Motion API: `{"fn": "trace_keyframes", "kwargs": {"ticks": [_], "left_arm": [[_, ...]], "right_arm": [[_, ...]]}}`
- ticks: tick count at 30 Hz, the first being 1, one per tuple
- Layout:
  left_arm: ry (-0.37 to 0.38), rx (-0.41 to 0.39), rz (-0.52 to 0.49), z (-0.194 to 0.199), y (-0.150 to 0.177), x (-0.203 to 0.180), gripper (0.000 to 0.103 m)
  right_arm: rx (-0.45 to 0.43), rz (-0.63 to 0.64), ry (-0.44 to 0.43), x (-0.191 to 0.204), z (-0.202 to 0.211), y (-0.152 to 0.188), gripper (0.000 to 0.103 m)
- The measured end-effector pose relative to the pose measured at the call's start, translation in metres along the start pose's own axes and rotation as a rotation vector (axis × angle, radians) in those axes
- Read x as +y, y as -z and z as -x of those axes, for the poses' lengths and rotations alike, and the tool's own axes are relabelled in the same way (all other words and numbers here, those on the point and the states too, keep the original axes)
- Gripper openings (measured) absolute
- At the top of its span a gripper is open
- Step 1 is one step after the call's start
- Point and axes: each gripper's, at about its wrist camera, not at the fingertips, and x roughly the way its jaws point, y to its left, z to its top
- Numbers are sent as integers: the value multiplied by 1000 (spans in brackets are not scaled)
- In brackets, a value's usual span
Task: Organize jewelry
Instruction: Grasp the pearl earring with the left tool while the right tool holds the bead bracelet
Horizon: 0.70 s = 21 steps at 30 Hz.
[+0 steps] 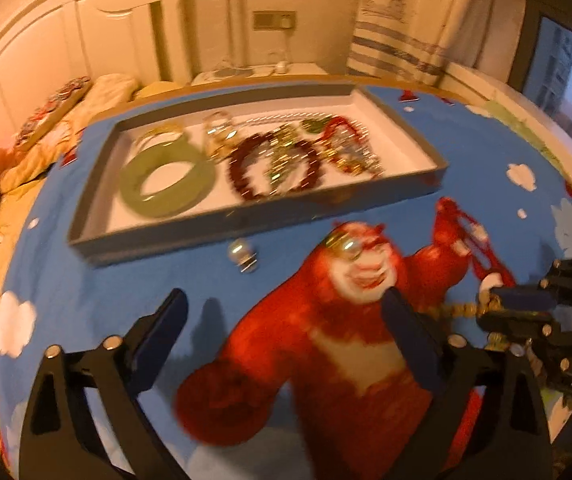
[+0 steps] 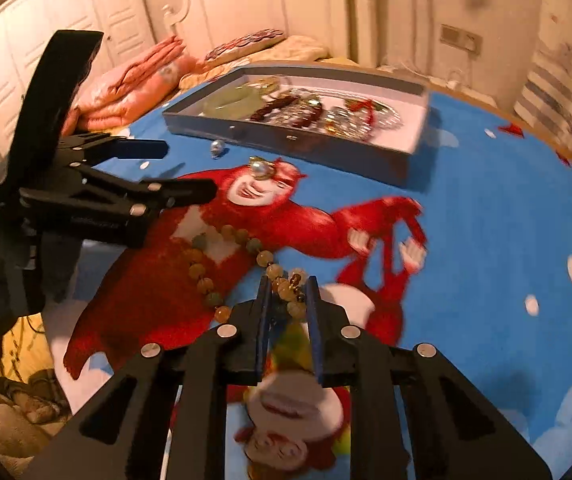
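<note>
Blue bedding [image 2: 486,216] printed with a red cartoon bear and white clouds covers the bed where all the work lies. Nearest, the right gripper [image 2: 289,280] has its jaws drawn narrow around one end of a bead necklace [image 2: 242,240]; the yellow and greenish beads sit between the pads, and the rest of the string curves away over the bear's chest. Beside it, the left gripper [image 1: 282,308] hangs above the bedding with jaws spread wide and nothing between them. A little further, a small silver ball [image 1: 240,252] lies on the blue cloth, and another shiny piece [image 2: 261,169] rests on the bear's face. Behind these stands a shallow grey tray [image 1: 174,236] with a white floor. It holds a green bangle [image 1: 166,182], a dark red bead bracelet [image 1: 246,176] and a blurred heap of chains. Far behind are pillows [image 2: 134,80] and a white headboard [image 1: 46,40].
</note>
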Motion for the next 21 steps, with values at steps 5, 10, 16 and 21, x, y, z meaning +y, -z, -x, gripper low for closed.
{"fn": "trace_keyframes", "kwargs": {"ticks": [5, 10, 16, 21], "left_arm": [[82, 17, 36, -16, -12, -6, 74], [47, 18, 0, -30, -24, -20, 59], [21, 30, -117, -35, -28, -37, 32], [22, 35, -157, -34, -26, -42, 25]], "right_arm": [[-9, -50, -22, -8, 0, 0, 18], [-13, -68, -39, -8, -1, -1, 18], [-20, -101, -61, -13, -1, -1, 18], [-25, -117, -77, -16, 0, 0, 18]]}}
